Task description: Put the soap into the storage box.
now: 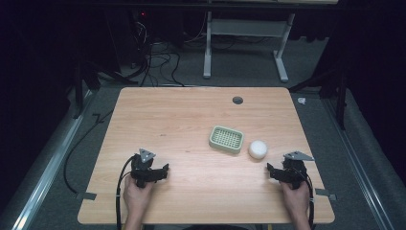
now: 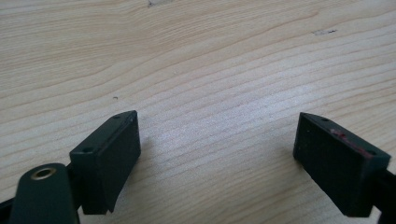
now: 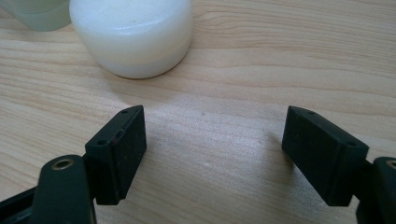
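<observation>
A pale green soap dish (image 1: 226,139) with a ribbed top sits right of the table's centre. Just to its right lies a round white soap bar (image 1: 257,149), close ahead and to the left in the right gripper view (image 3: 131,32), with a corner of the dish (image 3: 35,14) behind it. My right gripper (image 1: 280,173) rests low on the wood a little nearer than the soap, jaws wide apart (image 3: 212,151) and empty. At the front left my left gripper (image 1: 152,173) is also open (image 2: 217,158), with bare wood between its jaws.
The wooden table (image 1: 191,115) has a dark cable hole (image 1: 237,100) near its far edge. Beyond the far edge stand a grey desk frame (image 1: 244,43) and floor cables (image 1: 153,62). A cable (image 1: 119,191) trails from the left gripper over the front edge.
</observation>
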`<move>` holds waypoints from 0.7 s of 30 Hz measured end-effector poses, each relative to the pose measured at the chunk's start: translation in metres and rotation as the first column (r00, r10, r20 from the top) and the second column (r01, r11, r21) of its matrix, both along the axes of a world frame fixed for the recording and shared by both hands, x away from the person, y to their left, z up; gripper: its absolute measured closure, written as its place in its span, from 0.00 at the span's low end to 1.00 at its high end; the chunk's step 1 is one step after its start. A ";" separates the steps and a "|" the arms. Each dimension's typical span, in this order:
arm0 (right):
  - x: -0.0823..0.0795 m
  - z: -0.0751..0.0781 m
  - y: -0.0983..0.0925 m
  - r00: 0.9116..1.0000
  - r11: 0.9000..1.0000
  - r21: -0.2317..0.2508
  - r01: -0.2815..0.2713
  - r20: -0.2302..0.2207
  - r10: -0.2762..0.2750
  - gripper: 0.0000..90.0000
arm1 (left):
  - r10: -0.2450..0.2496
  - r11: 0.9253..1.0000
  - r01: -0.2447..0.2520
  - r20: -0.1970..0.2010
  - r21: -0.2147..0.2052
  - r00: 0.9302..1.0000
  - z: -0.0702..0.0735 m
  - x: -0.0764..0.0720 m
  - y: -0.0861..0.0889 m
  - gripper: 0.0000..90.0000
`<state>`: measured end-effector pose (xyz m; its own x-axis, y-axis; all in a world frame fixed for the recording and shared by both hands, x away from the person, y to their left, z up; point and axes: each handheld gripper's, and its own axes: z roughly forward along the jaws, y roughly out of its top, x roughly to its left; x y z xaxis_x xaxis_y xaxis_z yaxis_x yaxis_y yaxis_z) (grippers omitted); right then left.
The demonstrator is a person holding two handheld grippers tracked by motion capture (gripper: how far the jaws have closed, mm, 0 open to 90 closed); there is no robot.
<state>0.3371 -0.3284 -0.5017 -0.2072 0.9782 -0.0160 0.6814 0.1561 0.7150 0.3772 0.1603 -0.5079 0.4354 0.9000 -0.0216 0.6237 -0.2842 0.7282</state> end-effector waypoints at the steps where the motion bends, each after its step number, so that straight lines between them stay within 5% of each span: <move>1: 0.000 0.000 0.000 1.000 1.000 0.000 0.000 0.000 0.000 0.25 | 0.000 1.000 0.000 0.000 0.000 1.000 0.000 0.000 0.000 0.17; 21: 0.002 0.000 0.001 0.999 0.999 0.002 -0.035 -0.008 0.035 0.19 | 0.000 1.000 0.000 0.000 0.001 1.000 0.000 0.000 0.000 0.17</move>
<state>0.3386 -0.3278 -0.5019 -0.2414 0.9704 -0.0121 0.6816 0.1784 0.7097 0.3772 0.1602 -0.5078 0.4354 0.9000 -0.0208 0.6237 -0.2849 0.7278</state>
